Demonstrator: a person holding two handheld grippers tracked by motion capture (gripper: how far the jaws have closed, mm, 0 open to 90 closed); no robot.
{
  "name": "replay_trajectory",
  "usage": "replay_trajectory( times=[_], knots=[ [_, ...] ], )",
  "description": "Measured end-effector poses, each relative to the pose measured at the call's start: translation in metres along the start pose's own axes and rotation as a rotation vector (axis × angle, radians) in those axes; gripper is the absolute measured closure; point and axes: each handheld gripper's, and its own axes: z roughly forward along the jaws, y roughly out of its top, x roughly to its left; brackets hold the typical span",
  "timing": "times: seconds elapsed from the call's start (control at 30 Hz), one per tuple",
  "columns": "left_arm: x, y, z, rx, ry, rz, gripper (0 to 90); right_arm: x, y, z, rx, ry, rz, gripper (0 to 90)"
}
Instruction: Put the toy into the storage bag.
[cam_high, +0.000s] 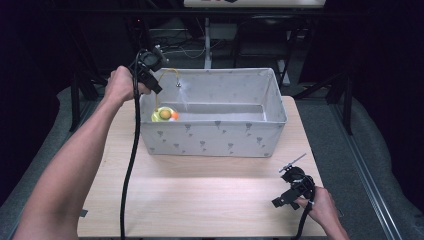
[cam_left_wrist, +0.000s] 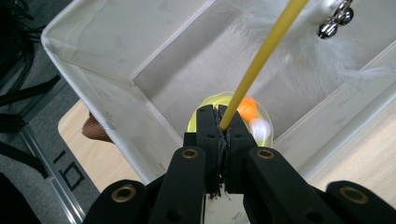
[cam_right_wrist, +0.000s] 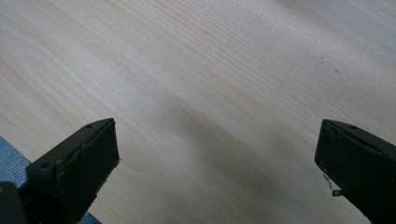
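A white fabric bin (cam_high: 215, 136) stands at the far side of the wooden table. Above its left end my left gripper (cam_high: 154, 86) is shut on a thin yellow wand (cam_high: 165, 74) that arcs over the bin and ends in small silver bells (cam_high: 178, 84) and white feathers (cam_high: 183, 97). In the left gripper view the wand (cam_left_wrist: 261, 60) runs up from the closed jaws, with bells (cam_left_wrist: 334, 21) and feathers (cam_left_wrist: 299, 60) beyond. A yellow-green ring toy with an orange ball (cam_high: 166, 115) lies in the bin's left corner. My right gripper (cam_high: 290, 192) rests open near the table's front right, over bare wood.
The bin's tall front wall (cam_high: 210, 140) separates the table front from its inside. A wide stretch of wooden table (cam_high: 200, 195) lies between bin and front edge. A black cable (cam_high: 131, 160) hangs from the left gripper across the table. Dark stands and table legs rise behind the table.
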Motion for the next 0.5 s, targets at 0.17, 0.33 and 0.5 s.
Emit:
replay_trajectory(
  times=[0.17, 0.33, 0.5],
  knots=[
    [0.0, -0.009, 0.015, 0.017, -0.02, -0.016, 88.5, 0.0, 0.0, 0.002, -0.011, 0.0, -0.015, 0.0],
    [-0.002, -0.015, 0.028, 0.034, -0.042, -0.025, 88.5, 0.0, 0.0, 0.001, -0.004, -0.004, -0.021, 0.0],
    [-0.001, -0.022, 0.038, 0.059, -0.051, -0.035, 88.5, 0.0, 0.0, 0.002, -0.008, -0.004, -0.018, 0.0]
  ],
)
